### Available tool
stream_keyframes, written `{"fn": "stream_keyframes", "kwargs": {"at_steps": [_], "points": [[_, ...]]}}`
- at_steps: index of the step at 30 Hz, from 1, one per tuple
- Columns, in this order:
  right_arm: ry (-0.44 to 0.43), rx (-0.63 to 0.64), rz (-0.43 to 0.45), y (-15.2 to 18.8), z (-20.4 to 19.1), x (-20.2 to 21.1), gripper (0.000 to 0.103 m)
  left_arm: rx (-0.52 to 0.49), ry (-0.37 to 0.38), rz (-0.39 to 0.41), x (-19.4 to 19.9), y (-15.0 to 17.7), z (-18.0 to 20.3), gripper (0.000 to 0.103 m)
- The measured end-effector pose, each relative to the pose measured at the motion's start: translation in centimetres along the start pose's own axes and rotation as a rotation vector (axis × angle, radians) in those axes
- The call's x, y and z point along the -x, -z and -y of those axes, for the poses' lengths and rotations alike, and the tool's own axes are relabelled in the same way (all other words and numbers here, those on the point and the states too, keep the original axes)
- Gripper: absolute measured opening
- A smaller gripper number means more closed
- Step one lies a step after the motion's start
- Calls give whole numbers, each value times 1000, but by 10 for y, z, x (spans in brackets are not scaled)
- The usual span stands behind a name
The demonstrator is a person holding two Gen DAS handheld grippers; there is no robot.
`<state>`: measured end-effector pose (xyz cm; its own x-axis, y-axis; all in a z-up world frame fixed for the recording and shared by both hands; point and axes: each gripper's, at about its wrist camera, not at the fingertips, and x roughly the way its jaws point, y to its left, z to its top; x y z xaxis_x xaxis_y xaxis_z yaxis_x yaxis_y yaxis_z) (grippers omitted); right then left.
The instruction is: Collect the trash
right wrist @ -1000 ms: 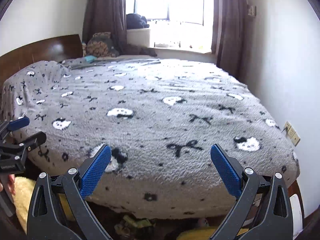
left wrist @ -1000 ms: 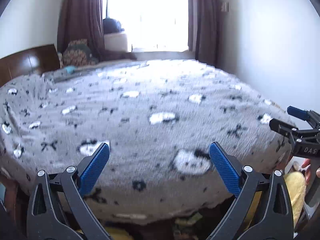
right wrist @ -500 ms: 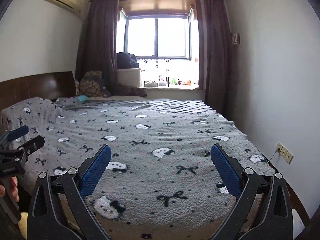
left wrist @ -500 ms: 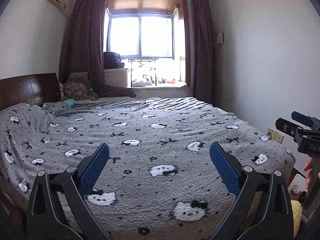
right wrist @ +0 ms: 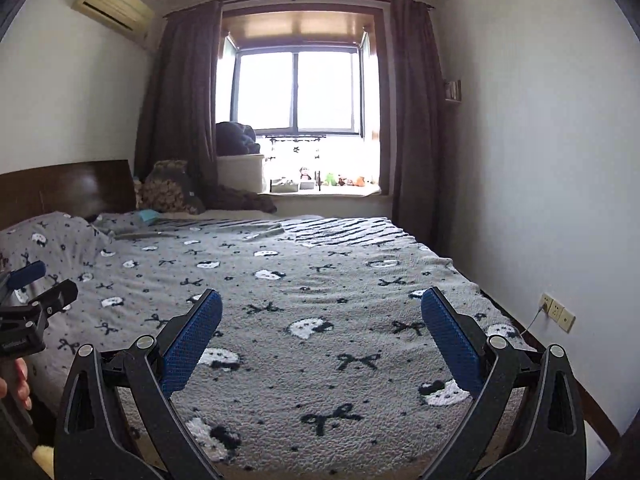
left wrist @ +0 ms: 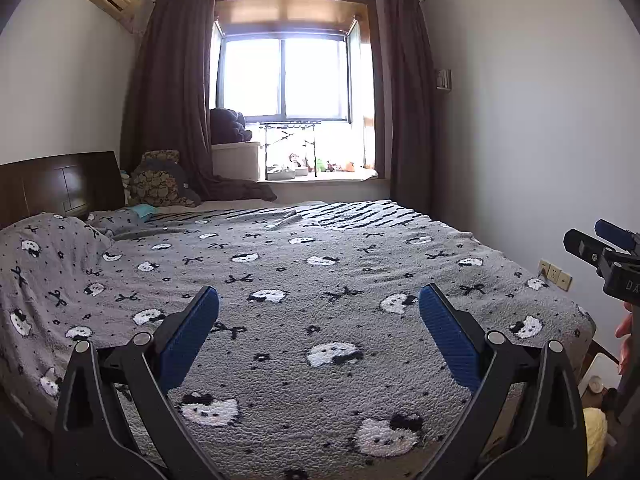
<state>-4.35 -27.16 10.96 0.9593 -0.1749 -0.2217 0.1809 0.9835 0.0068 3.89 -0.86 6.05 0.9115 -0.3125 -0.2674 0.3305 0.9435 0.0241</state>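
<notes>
Left gripper (left wrist: pixel 319 310) spread wide and empty, right gripper (right wrist: pixel 321 314) likewise, both above grey bedspread (left wrist: pixel 320 264)

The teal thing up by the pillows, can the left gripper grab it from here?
Probably not yet. The left gripper is open at the foot of the bed; the teal thing lies far across the blanket, though nothing blocks the way.

A bedroom in a home. A wide bed (left wrist: pixel 320 280) under a grey fleece blanket (right wrist: pixel 320 320) with cat-face and bow motifs fills the floor, its dark wooden headboard (left wrist: pixel 60 188) against the left wall. Brown curtains (right wrist: pixel 180 92) frame a bright window (left wrist: pixel 284 76) with small figurines on the sill (right wrist: pixel 332 190); an air-conditioning unit (right wrist: pixel 112 4) hangs high on the wall.
</notes>
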Motion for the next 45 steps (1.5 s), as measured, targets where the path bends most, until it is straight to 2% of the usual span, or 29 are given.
{"fn": "stream_keyframes", "kwargs": {"at_steps": [45], "points": [[-40,13,26,-6,-10,5,100,-10,-24,6,7,-4,-3,95]]}}
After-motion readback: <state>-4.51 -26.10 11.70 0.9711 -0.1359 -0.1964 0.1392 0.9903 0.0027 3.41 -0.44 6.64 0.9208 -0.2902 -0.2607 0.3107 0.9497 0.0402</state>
